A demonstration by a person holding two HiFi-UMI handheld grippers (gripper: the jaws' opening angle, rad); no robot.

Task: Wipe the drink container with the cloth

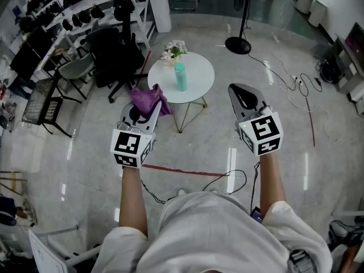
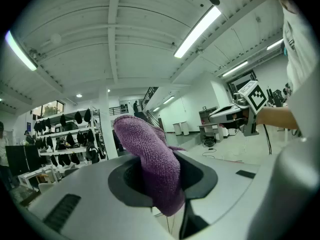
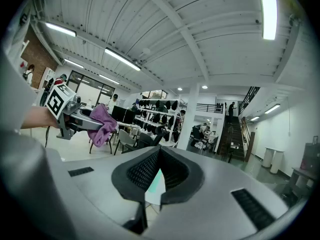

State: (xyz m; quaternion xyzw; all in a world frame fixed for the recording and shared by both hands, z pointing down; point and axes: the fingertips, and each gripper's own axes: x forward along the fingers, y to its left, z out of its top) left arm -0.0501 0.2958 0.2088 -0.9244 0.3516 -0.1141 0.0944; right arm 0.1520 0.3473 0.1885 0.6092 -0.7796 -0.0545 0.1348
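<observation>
A teal drink container [image 1: 180, 76] stands upright on the small round white table [image 1: 199, 84]. A sliver of the container [image 3: 156, 182] shows between the right gripper's pads. My left gripper [image 1: 152, 108] is shut on a purple cloth [image 1: 149, 100], which hangs over the table's near left edge. In the left gripper view the cloth [image 2: 150, 159] bulges out from between the jaws. My right gripper [image 1: 238, 90] is shut and holds nothing, off to the right of the table. The right gripper view shows the left gripper [image 3: 75, 118] holding the cloth [image 3: 102, 124].
A small pot of flowers [image 1: 173, 51] stands at the table's far side behind the container. Black office chairs [image 1: 116, 56] and shelving [image 1: 68, 10] fill the left. A lamp stand base [image 1: 238, 44] and cables [image 1: 296, 87] lie on the floor to the right.
</observation>
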